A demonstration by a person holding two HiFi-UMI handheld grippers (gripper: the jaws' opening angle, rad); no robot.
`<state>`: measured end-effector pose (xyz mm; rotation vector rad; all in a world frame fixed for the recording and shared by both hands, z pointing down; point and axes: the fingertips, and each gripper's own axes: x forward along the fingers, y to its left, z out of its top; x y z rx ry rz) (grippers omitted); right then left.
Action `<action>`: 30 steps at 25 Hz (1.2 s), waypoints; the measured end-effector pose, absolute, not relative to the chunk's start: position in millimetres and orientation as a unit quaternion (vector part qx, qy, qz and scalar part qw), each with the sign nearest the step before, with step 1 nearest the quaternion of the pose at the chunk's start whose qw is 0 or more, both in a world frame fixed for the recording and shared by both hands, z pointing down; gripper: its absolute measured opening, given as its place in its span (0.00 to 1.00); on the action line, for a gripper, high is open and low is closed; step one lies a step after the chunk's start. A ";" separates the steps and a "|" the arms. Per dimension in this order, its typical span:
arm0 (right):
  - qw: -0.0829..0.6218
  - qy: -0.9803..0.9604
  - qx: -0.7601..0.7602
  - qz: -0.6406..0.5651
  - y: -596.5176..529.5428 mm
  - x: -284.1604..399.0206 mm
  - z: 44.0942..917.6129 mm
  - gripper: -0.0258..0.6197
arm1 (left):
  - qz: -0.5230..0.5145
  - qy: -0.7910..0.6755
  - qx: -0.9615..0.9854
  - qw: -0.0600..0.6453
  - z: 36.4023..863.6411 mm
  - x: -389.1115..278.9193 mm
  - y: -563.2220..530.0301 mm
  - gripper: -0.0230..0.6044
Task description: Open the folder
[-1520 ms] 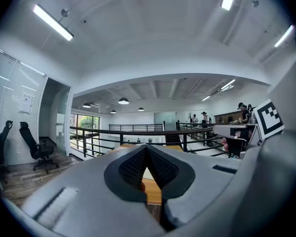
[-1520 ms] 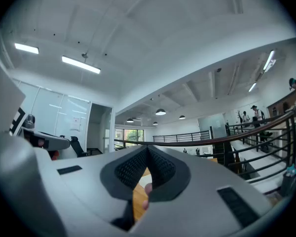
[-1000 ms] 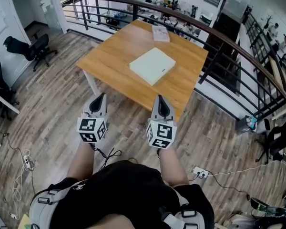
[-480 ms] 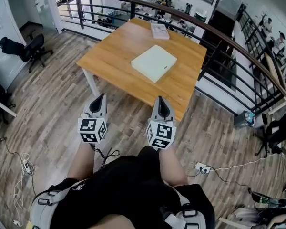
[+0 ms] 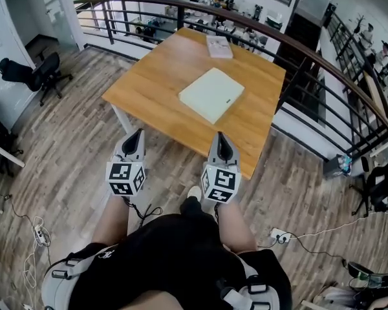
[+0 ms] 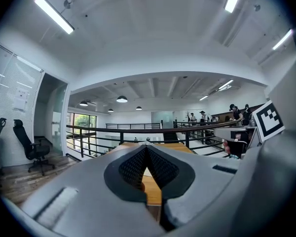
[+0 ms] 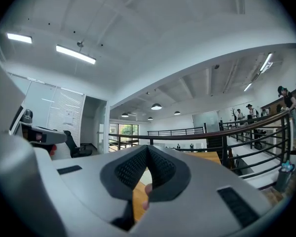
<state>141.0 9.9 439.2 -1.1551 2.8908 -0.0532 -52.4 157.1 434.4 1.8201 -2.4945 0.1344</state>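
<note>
A pale, closed folder (image 5: pixel 211 94) lies flat near the middle of the wooden table (image 5: pixel 155 76). Both grippers hang short of the table's near edge, over the floor, and point level toward it. My left gripper (image 5: pixel 135 137) is shut with nothing in it, left of the folder's line. My right gripper (image 5: pixel 223 142) is shut and empty too, just before the table's near corner. In the left gripper view the left gripper (image 6: pixel 147 149) has its jaws meeting, with the tabletop (image 6: pixel 150 190) beyond. The right gripper (image 7: pixel 148 149) looks the same in the right gripper view.
A small stack of papers (image 5: pixel 218 46) sits at the table's far edge. A black railing (image 5: pixel 297 76) runs behind and to the right of the table. Office chairs (image 5: pixel 32 73) stand at the left. Cables and a power strip (image 5: pixel 279 236) lie on the wooden floor.
The person has stepped forward: the table and folder sit closer and larger in the head view, and both grippers have come nearer the table's near edge. Both stay shut.
</note>
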 end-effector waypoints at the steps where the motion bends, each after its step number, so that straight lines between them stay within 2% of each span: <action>1: 0.016 0.928 -0.373 -0.018 -0.8 137.5 440.0 0.04 | 0.045 -0.807 0.588 0.020 432.5 -56.7 146.7 0.04; 4: 0.014 0.925 -0.379 -0.028 -39.2 127.2 444.4 0.04 | 0.045 -0.813 0.581 0.005 426.8 -70.7 114.4 0.03; 13: 0.008 0.922 -0.384 -0.039 -147.6 100.2 446.6 0.04 | 0.054 -0.815 0.576 0.022 423.5 -108.4 13.5 0.04; 21: -0.001 0.918 -0.390 -0.074 -229.2 94.4 470.2 0.04 | 0.089 -0.804 0.588 0.034 432.5 -114.7 -77.3 0.03; 30: -0.011 0.911 -0.403 -0.091 -269.4 116.2 483.6 0.04 | 0.090 -0.784 0.610 0.071 446.0 -104.6 -133.9 0.04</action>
